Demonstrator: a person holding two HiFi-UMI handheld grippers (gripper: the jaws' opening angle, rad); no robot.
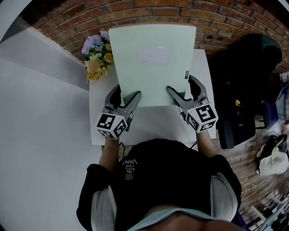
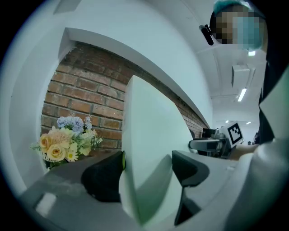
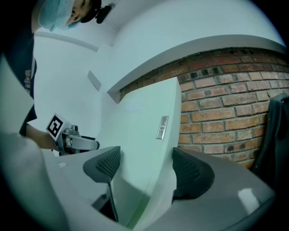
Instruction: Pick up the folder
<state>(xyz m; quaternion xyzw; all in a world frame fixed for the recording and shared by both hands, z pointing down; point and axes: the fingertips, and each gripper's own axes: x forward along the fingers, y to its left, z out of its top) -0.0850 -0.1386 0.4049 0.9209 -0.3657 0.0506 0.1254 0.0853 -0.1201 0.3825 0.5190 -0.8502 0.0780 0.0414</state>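
Head view: one pale green flat folder (image 1: 153, 63) fills the upper centre of the frame. It is raised over one white rectangular table (image 1: 149, 124), and its top edge overlaps the red brick wall (image 1: 135, 11). Two grippers hold its lower corners: the left gripper (image 1: 128, 100) at lower left, the right gripper (image 1: 180, 95) at lower right. One bunch of yellow and blue flowers (image 1: 97, 56) sits at the table's upper left corner (against the bricks).

Left gripper view: the folder stands edge-on, clamped between the two dark pads, with flowers and brick at left.

Right gripper view: both pads are closed on the folder's other corner. One small label (image 3: 162, 127) shows on it, with brick at right.
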